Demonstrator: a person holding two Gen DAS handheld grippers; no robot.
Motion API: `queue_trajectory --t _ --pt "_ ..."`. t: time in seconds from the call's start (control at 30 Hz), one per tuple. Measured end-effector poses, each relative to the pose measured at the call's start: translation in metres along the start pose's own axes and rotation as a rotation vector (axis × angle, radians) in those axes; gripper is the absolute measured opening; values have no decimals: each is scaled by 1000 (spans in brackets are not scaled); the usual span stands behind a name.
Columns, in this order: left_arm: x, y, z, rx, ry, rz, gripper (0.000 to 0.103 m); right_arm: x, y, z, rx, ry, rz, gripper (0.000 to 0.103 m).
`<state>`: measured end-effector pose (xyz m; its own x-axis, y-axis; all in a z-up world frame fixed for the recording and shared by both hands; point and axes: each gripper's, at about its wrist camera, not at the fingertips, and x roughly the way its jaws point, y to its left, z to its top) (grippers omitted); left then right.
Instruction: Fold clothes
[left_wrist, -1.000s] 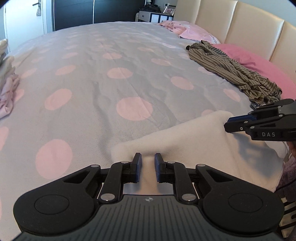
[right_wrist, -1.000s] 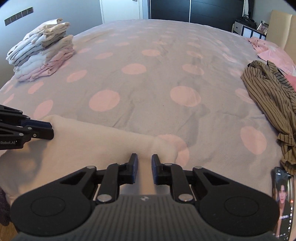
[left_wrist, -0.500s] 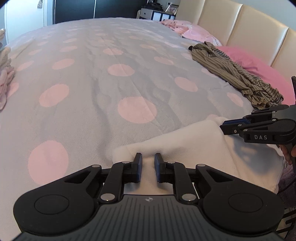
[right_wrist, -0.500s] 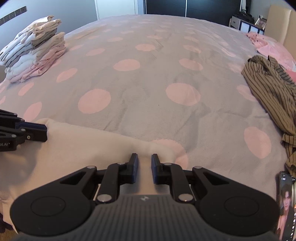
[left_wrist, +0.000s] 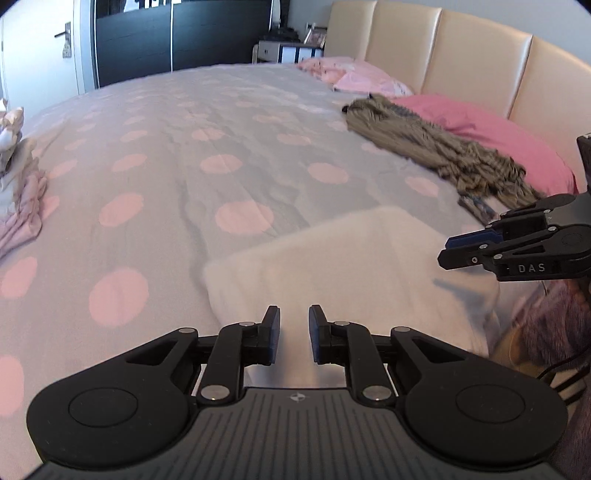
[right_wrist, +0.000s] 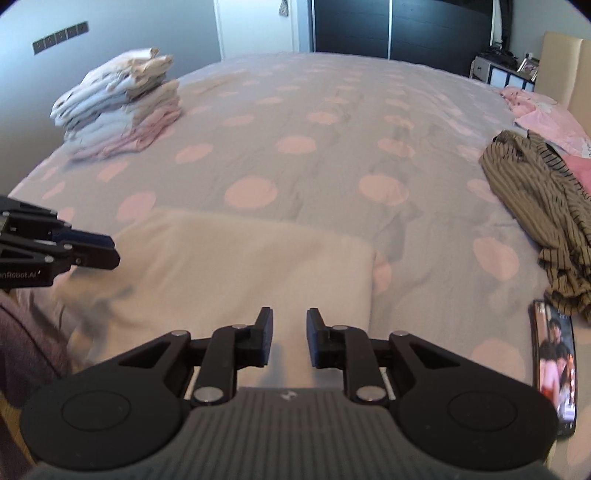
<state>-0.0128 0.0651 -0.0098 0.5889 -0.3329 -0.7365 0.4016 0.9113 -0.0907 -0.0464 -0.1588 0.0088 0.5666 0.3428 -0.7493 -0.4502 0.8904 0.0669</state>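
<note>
Bedroom, spotted bedspread (right_wrist: 295, 155) bearing a folded cream garment (right_wrist: 229, 273) at its near edge; striped shirt (right_wrist: 539, 221) and folded stack (right_wrist: 118, 110) lie well apart; left gripper (left_wrist: 294, 334) and right gripper (right_wrist: 289, 338), whose jaws have just been opening, stand narrowly parted over the garment, holding nothing visible. Risk: the released fold may spring open, or slide off the edge.

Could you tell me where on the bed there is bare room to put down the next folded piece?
The spotted bedspread lies bare between the folded stack and the striped garment, beyond the white cloth. It is crowded near the phone and pink pillows.
</note>
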Motion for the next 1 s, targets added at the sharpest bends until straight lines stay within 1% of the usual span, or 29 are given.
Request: queue_trajectory --t 0.07,0.13,0.23,0.33,0.37,0.5,0.57,0.63,0.67,0.73,0.8,0.83,0.87,0.9,0.93,1.0 --pt "-1 -5 -7 3 28 -15 14 0 5 -9 0 35 24 28" --pt "-2 -12 -12 29 44 -43 14 1 11 -16 -17 65 49 30" --pt "3 -23 -18 70 80 -70 14 6 24 -27 -95 105 39 30" --pt "25 -25 -28 76 204 -46 14 14 27 -36 -113 153 49 30" --pt "28 -23 -30 67 221 -49 14 16 27 -38 -113 165 60 30" --pt "30 -19 -28 35 230 -59 15 17 21 -39 -92 176 84 30" --pt "28 -20 -27 37 230 -57 15 13 22 -38 -103 170 84 30" --pt "24 -20 -25 41 217 -59 15 9 24 -36 -125 161 81 31" --pt "20 -19 -22 36 197 -64 15 6 24 -34 -128 149 83 31" --pt "9 -15 -15 15 142 -68 19 -4 18 -26 -107 92 99 31" --pt "-2 -5 -8 -38 69 -50 28 -12 10 -17 -80 38 108 32" --pt "-7 3 -5 -74 36 -40 30 -14 2 -11 -55 18 95 34" --pt "-11 11 -2 -111 6 -30 38 -16 -5 -6 -29 -2 83 38" --pt "-13 20 0 -153 -14 -16 45 -18 -13 0 1 -18 68 38" --pt "-14 29 2 -196 -29 -3 46 -17 -23 6 38 -23 51 39" --pt "-10 48 3 -289 -24 4 46 -13 -42 13 109 -15 34 41"
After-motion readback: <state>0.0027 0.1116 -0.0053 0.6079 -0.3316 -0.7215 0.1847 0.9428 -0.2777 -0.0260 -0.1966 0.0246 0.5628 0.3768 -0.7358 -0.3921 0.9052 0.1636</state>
